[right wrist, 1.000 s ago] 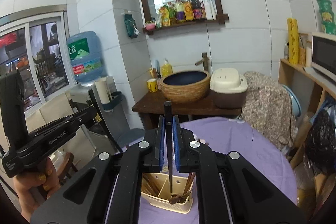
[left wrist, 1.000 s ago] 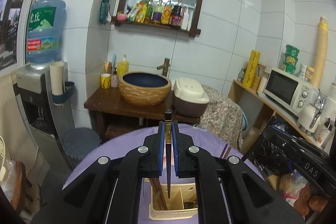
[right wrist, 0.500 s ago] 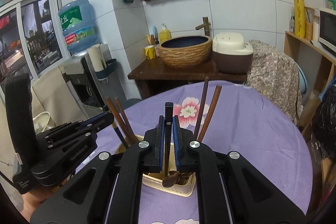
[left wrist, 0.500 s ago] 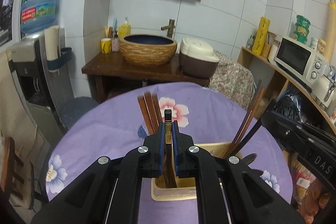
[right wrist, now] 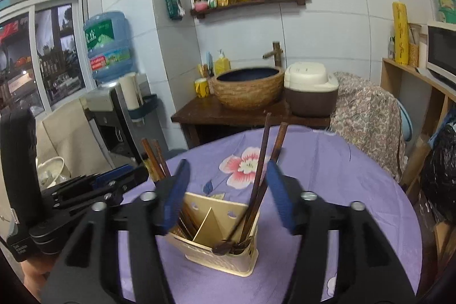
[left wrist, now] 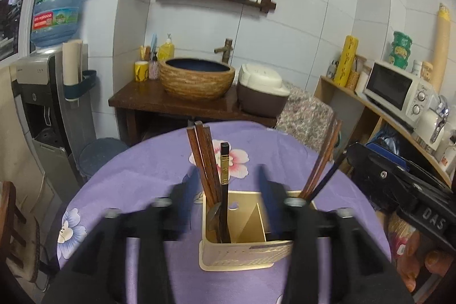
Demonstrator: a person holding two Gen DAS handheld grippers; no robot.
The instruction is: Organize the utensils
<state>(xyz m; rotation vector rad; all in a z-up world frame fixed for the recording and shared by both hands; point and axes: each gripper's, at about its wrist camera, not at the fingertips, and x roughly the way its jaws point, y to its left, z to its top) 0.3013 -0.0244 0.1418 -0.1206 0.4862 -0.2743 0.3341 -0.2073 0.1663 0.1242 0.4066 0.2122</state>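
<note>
A cream utensil caddy (left wrist: 245, 255) with dividers stands on the purple flowered tablecloth (left wrist: 148, 170). In the left wrist view its left compartment holds brown chopsticks (left wrist: 203, 161) and a black chopstick with a gold band (left wrist: 224, 181). More sticks lean out at its right corner (left wrist: 322, 161). My left gripper (left wrist: 228, 190) is open just above the caddy, fingers blurred. In the right wrist view the caddy (right wrist: 216, 235) holds two brown chopsticks (right wrist: 265, 164) and a dark spoon (right wrist: 225, 245). My right gripper (right wrist: 228, 195) is open over it. The left gripper (right wrist: 85, 190) shows at left.
A dark wooden washstand (left wrist: 176, 104) with a woven basin (left wrist: 196, 79) and a rice cooker (left wrist: 262, 93) stands beyond the table. A water dispenser (left wrist: 45, 76) is at left, a shelf with a microwave (left wrist: 396, 90) at right. A wooden chair (left wrist: 14, 232) stands at the left.
Both grippers went down to the caddy, opened and let go. The black chopstick now stands in the left compartment, the other utensil in the right one.
</note>
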